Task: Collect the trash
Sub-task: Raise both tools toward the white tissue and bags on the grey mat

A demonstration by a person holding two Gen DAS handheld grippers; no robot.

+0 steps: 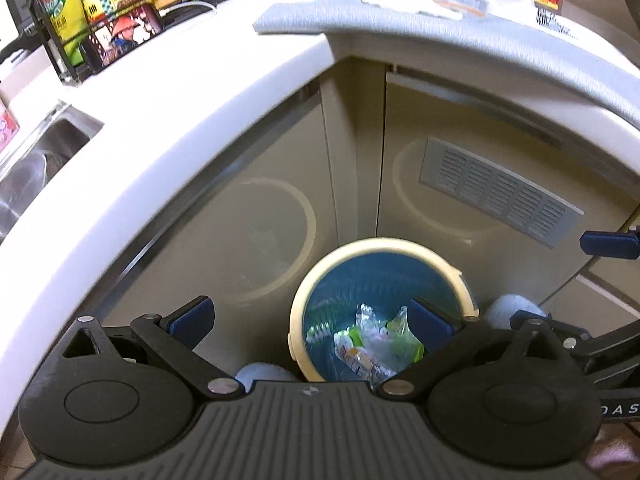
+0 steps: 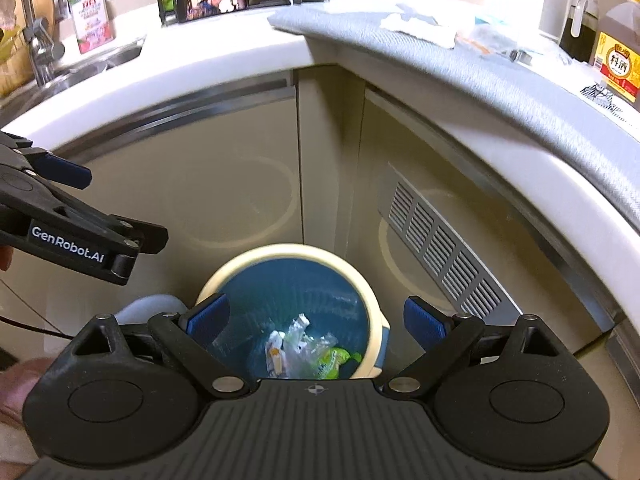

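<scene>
The gripper body hides the near rim of the trash bin [image 2: 296,254]; counter litter [image 2: 420,28] is blurred.

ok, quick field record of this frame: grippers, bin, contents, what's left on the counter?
left hand-held gripper: open, empty, above bin
right hand-held gripper: open, empty, above bin
trash bin: floor, cabinet corner, cream rim, blue liner
bin contents: crumpled plastic wrappers
counter: grey mat with white paper scrap and clear wrappers

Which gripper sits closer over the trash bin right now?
Right, though only slightly. The right gripper hangs open, straddling the trash bin and its wrappers; the left gripper is open beside it, shifted toward the bin's left.
</scene>
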